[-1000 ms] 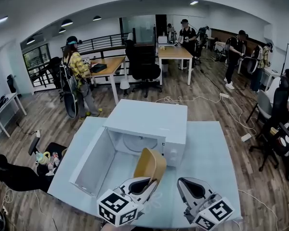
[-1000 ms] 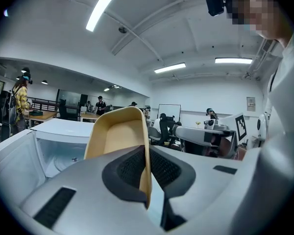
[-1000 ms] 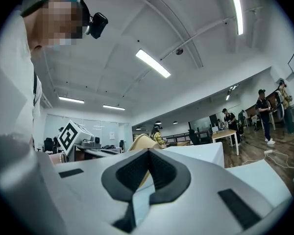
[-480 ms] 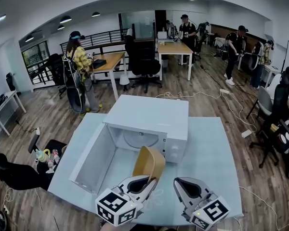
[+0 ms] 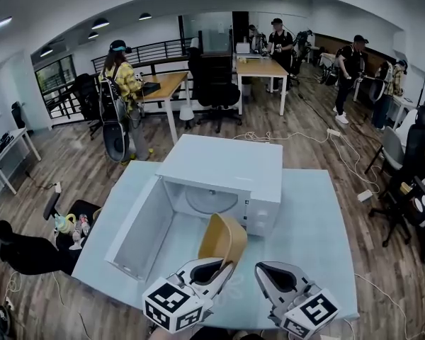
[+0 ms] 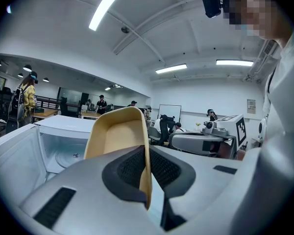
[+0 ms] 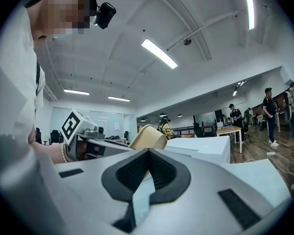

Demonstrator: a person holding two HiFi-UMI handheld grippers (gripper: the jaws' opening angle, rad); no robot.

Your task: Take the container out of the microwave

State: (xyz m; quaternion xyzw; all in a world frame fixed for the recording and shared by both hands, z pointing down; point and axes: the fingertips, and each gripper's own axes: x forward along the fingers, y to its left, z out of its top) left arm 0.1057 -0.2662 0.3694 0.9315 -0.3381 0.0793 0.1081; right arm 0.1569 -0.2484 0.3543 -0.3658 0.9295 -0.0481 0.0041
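A tan plastic container (image 5: 223,238) is out in front of the open white microwave (image 5: 230,167), tipped up on edge above the table (image 5: 313,227). My left gripper (image 5: 227,266) is shut on its rim; in the left gripper view the rim (image 6: 146,146) runs between the dark pads, with the container's hollow (image 6: 118,133) facing left. The microwave's door (image 5: 138,227) hangs open to the left, and its glass turntable (image 5: 211,199) is bare. My right gripper (image 5: 263,269) stays beside the left one, shut (image 7: 148,153) with nothing in it. From there the container (image 7: 147,137) shows just past the jaws.
The pale blue table's front edge is close under both grippers. A black office chair (image 5: 404,190) stands to its right, and cables (image 5: 340,154) trail over the wooden floor. Several people, desks (image 5: 261,68) and chairs fill the room behind the microwave.
My right gripper has drifted slightly left, toward the left gripper. The left gripper and the container have stayed put.
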